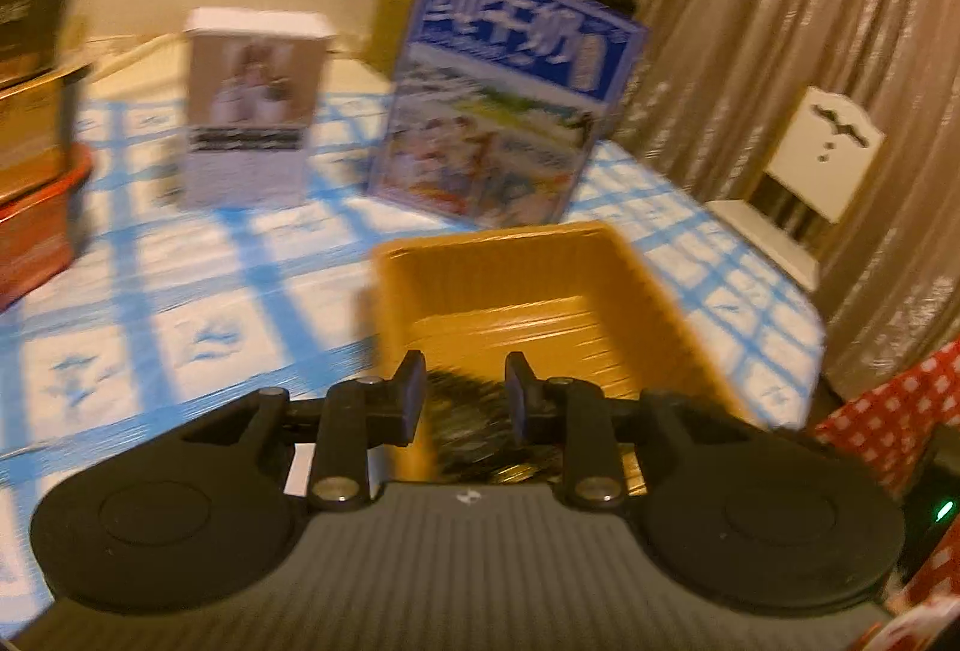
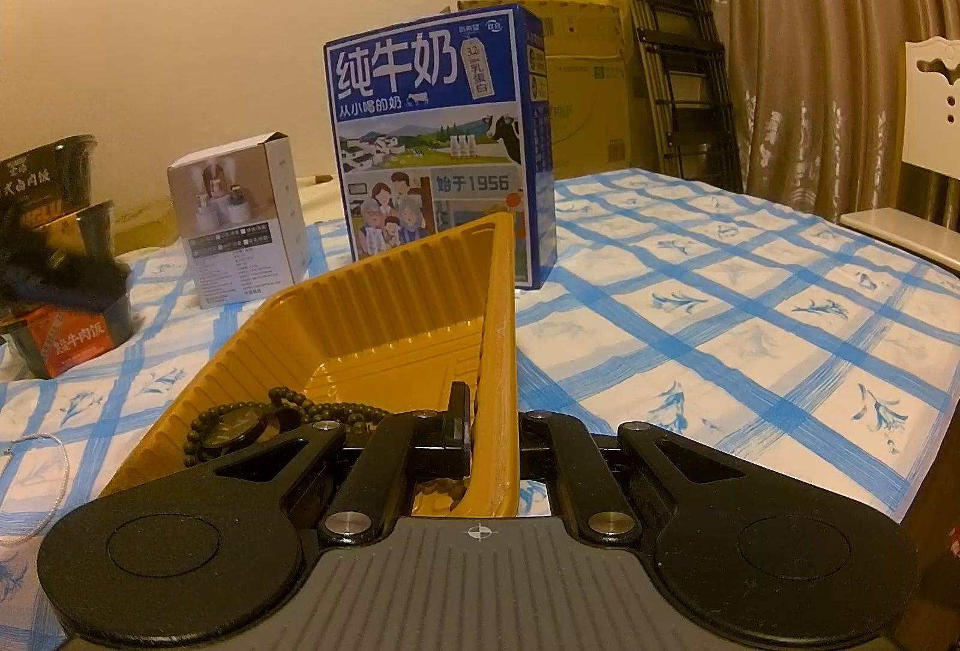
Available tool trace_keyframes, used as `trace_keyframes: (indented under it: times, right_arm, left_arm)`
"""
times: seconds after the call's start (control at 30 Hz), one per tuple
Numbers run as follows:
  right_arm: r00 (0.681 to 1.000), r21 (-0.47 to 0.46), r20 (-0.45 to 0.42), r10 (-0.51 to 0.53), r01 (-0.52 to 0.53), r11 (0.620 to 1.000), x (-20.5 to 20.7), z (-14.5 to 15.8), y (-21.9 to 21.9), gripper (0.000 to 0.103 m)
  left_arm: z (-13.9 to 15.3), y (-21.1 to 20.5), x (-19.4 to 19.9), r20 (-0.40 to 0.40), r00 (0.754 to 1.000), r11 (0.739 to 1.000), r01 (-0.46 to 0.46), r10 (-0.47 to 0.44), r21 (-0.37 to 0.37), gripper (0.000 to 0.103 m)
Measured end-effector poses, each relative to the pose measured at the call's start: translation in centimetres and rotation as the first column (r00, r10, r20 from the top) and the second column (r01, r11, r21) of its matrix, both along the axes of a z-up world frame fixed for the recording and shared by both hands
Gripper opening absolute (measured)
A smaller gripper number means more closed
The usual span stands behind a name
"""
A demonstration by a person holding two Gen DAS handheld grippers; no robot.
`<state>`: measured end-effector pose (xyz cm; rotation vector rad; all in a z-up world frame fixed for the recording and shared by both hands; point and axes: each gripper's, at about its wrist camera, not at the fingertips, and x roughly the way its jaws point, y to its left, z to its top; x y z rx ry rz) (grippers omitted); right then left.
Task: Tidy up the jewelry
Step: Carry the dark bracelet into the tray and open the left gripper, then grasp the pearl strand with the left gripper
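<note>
A yellow ribbed plastic tray (image 2: pixel 372 303) stands on the blue-checked tablecloth (image 2: pixel 720 321). Inside it lie a dark bead bracelet (image 2: pixel 324 410) and a dark round watch (image 2: pixel 231 429). My right gripper (image 2: pixel 492 435) is shut on the tray's right wall, with one finger inside and the other outside. In the blurred left wrist view my left gripper (image 1: pixel 465 396) hovers over the near end of the tray (image 1: pixel 510 279). Its jaws stand apart, and the pads touch nothing. A dark blurred jewelry heap (image 1: pixel 474 429) lies in the tray below the gap. A thin pale chain (image 2: pixel 45 477) rests on the cloth left of the tray.
A blue milk box (image 2: pixel 438 141) and a small white box (image 2: pixel 240 219) stand behind the tray. Stacked instant-meal bowls (image 2: pixel 60 255) sit at the left. A white chair (image 2: pixel 930 141), curtains, a folded ladder and cardboard boxes lie beyond the table's right and far edges.
</note>
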<state>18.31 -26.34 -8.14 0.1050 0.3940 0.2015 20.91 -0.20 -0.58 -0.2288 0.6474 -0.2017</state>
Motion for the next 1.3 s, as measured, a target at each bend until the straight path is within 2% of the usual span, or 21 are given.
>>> trace_keyframes:
  times: [0.17,0.33,0.53,0.7,0.9,1.3]
  right_arm:
    - [1.0,0.0,0.0,0.0,0.0,1.0,0.0,0.0,0.0,0.006]
    - [1.0,0.0,0.0,0.0,0.0,1.0,0.0,0.0,0.0,0.006]
    - [1.0,0.001,0.0,0.0,0.0,1.0,0.0,0.0,0.0,0.006]
    - [1.0,-0.001,0.0,0.0,0.0,1.0,0.0,0.0,0.0,0.006]
    - [1.0,0.0,-0.001,0.001,-0.001,1.0,0.1,0.0,-0.1,0.006]
    - [1.0,0.0,-0.002,0.0,0.0,1.0,0.1,0.0,0.0,0.006]
  left_arm:
    - [-1.7,4.0,-1.8,-0.064,0.993,0.994,-0.1,0.103,0.047,0.025]
    - [-3.8,7.1,-3.9,-0.124,0.971,0.977,-0.194,0.205,0.089,0.025]
    - [-6.1,9.0,-6.8,-0.19,0.947,0.963,-0.241,0.26,0.118,0.025]
    - [-7.0,9.0,-8.0,-0.218,0.944,0.967,-0.226,0.248,0.121,0.025]
    - [-7.8,7.4,-7.9,-0.231,0.952,0.975,-0.174,0.202,0.137,0.025]
    - [-9.5,5.9,-6.7,-0.21,0.967,0.957,-0.08,0.142,0.279,0.025]
